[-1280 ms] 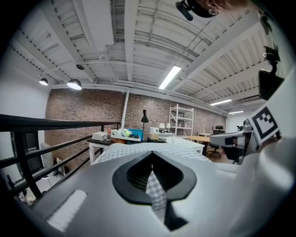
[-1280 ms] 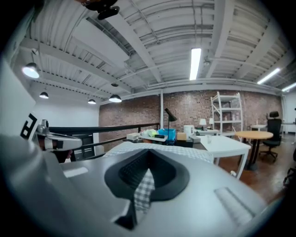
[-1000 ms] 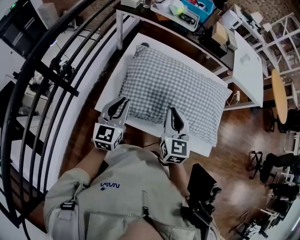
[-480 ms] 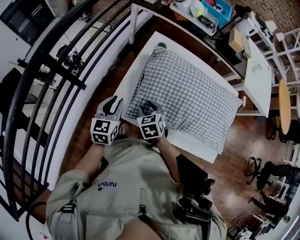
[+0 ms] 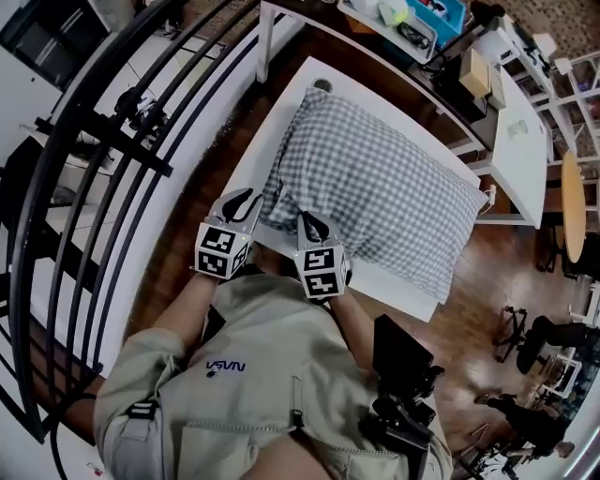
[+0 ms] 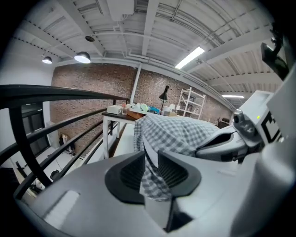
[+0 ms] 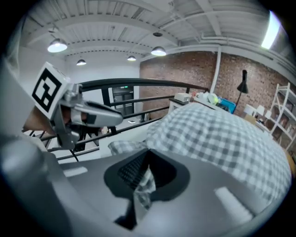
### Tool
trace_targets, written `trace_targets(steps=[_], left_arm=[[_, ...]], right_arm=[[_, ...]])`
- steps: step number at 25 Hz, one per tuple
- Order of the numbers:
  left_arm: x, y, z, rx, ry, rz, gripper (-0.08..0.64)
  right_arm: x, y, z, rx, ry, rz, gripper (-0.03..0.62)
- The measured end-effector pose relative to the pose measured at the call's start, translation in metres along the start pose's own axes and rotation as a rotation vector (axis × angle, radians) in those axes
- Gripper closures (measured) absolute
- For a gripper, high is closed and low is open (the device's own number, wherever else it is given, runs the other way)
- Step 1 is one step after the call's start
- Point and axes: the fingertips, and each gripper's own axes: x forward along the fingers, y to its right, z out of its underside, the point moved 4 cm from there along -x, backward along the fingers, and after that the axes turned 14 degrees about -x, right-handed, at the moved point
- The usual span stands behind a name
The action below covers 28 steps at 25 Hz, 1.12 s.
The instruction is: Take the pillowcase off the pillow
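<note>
A pillow in a grey-and-white checked pillowcase (image 5: 375,178) lies on a white table (image 5: 394,286). Both grippers are at its near left corner. My left gripper (image 5: 246,197) is shut on a fold of the checked cloth, which shows pinched between its pads in the left gripper view (image 6: 150,169). My right gripper (image 5: 307,223) sits just to its right; its jaws are closing, and a bit of pillowcase edge is squeezed between the pads (image 7: 144,180). The pillowcase (image 7: 217,134) rises beyond it. Each gripper view also shows the other gripper: the left gripper (image 7: 88,113), the right gripper (image 6: 231,143).
Black curved railing bars (image 5: 94,187) run along the left of the table. A cluttered desk with a blue bin (image 5: 412,19) stands behind the pillow. A white table (image 5: 520,141) and a round wooden top (image 5: 574,206) are at the right. A black device (image 5: 403,375) stands by my right hip.
My right gripper has moved left along the pillow's near edge to the left corner, opened there, and now pinches the pillowcase beside the left gripper. The left gripper stayed at the corner.
</note>
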Motion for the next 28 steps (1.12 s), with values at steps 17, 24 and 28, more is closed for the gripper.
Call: trace_targets(steps=[17,24,28], left_arm=[[0.061,0.038,0.059,0.134,-0.379,0.205,0.438],[0.037,0.033,-0.022,0.030,-0.109,0.166,0.545],[0.022,0.017,-0.055,-0.090,-0.011,0.168,0.546]], right_arm=[[-0.032,0.016,0.032,0.094,0.013,0.029,0.586],[-0.040,0.030,0.040,0.043,-0.011,0.080,0.586],[-0.069,0.065,0.057,0.030,-0.071,0.226,0.586]])
